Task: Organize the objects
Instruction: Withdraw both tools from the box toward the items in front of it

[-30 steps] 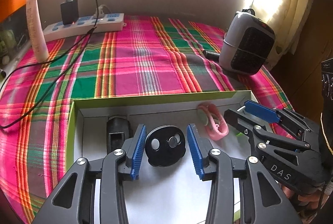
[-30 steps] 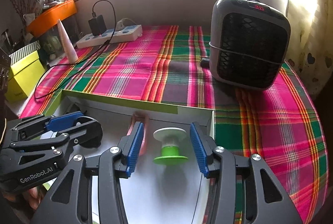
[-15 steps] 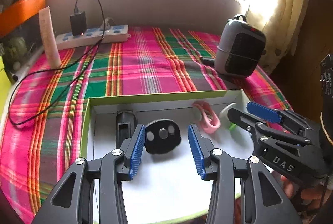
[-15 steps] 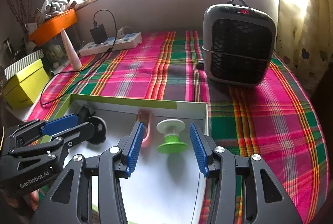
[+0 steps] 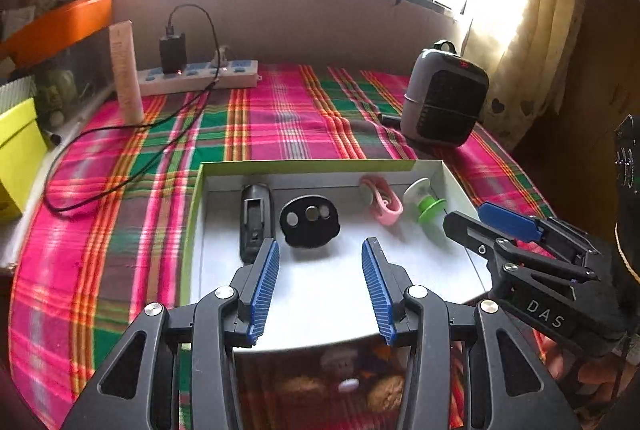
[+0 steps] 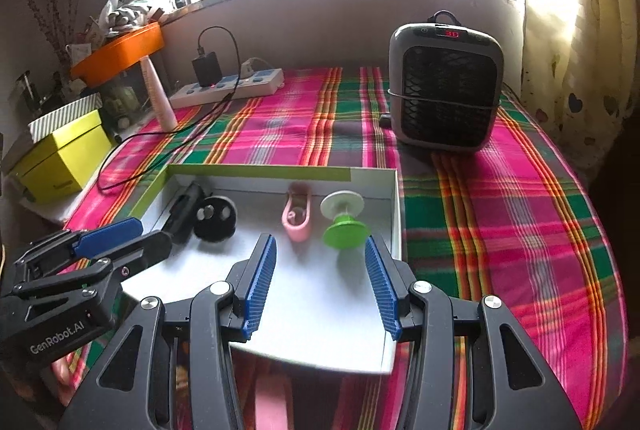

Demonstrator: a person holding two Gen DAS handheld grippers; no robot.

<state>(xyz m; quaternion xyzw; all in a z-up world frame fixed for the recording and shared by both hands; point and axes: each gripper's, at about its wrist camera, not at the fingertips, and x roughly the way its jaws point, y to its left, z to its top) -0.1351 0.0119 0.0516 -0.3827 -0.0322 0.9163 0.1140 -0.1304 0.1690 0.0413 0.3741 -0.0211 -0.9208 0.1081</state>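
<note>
A shallow white box with green sides lies on the plaid cloth. Along its far wall lie a black oblong piece, a black round disc with holes, a pink clip and a green-and-white spool. My left gripper hovers open over the box's near half, behind the disc. My right gripper hangs open just short of the spool. Neither holds anything.
A grey fan heater stands at the back right. A power strip with a black charger and cable lies at the back left, beside a pale tube. A yellow box sits off the cloth's left edge.
Both grippers have drawn back and up from the box; the disc and the spool, earlier between the fingers, now lie ahead of the tips. The objects have not moved.
</note>
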